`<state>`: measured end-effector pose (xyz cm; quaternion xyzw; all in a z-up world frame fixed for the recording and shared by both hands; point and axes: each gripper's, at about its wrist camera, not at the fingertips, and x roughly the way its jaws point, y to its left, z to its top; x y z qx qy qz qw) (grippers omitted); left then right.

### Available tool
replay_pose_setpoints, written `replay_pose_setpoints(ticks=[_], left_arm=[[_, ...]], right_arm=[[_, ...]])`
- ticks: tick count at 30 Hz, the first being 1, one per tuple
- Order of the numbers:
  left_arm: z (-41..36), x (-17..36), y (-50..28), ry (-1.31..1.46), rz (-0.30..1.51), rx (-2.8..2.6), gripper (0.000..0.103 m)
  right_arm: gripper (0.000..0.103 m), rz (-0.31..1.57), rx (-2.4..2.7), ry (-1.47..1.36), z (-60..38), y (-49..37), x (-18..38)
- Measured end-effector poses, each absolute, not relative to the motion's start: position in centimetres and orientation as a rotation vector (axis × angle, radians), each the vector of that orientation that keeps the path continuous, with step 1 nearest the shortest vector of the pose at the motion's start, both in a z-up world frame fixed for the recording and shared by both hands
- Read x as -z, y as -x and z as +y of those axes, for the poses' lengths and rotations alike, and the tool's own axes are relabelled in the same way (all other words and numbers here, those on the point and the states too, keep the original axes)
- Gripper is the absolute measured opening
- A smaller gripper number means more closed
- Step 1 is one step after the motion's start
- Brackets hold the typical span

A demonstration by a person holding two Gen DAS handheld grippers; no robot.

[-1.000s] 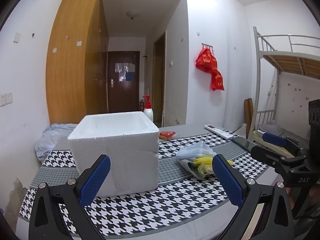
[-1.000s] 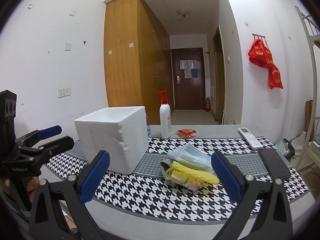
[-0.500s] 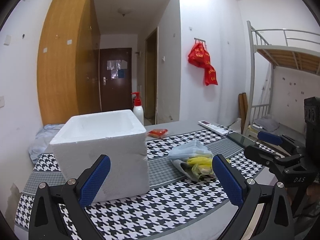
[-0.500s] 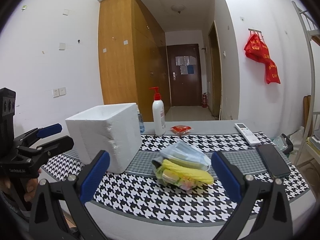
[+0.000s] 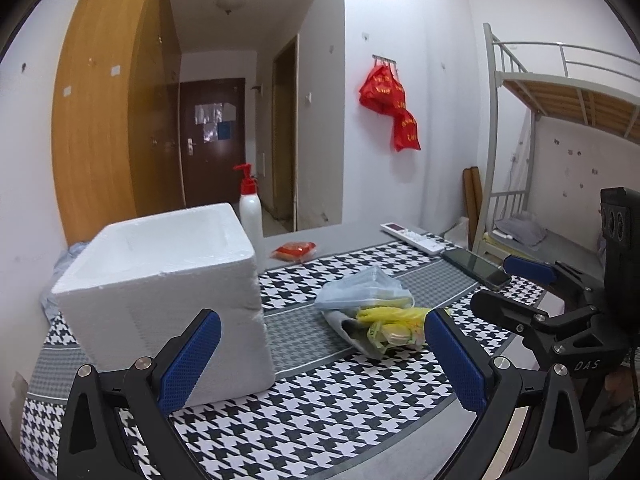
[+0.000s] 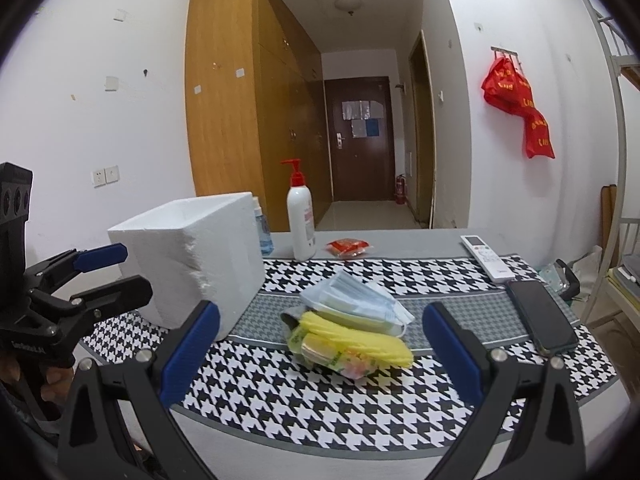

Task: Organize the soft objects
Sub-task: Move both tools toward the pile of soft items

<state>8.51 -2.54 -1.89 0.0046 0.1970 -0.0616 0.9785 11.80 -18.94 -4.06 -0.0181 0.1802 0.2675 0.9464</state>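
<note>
A pile of soft things [image 6: 352, 328] lies mid-table: pale blue face masks [image 6: 356, 298] on top, a yellow cloth [image 6: 360, 338] and a green packet below. The same pile [image 5: 380, 312] shows in the left wrist view. An open white foam box [image 5: 168, 292] [image 6: 196, 256] stands left of it. My left gripper [image 5: 320, 356] is open near the front edge, before the box and the pile. Its blue-padded arms also appear at the left as the left gripper [image 6: 108, 276]. My right gripper [image 6: 320, 352] is open, just short of the pile, and empty. It also appears at the far right as the right gripper [image 5: 516, 284].
A houndstooth cloth [image 6: 360, 400] covers the table. At the back stand a white pump bottle [image 6: 301, 220], a small blue bottle [image 6: 262, 232] and a red packet [image 6: 347, 247]. A remote [image 6: 486, 258] and a dark phone [image 6: 540, 316] lie right. A bunk bed frame [image 5: 520, 140] is beyond.
Both grippers have moved forward and a little to the left; the foam box and the pile look larger and nearer. Both stay open and empty.
</note>
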Motion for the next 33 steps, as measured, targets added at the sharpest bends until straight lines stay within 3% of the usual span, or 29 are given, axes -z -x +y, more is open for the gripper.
replay_pose_setpoints(ticks=[33], left_arm=[[-5.7, 6.4, -15.9, -0.032, 0.574, 0.141, 0.102]], right_arm=[[0.102, 0.592, -0.558, 0.102, -19.5, -19.0, 8.8]])
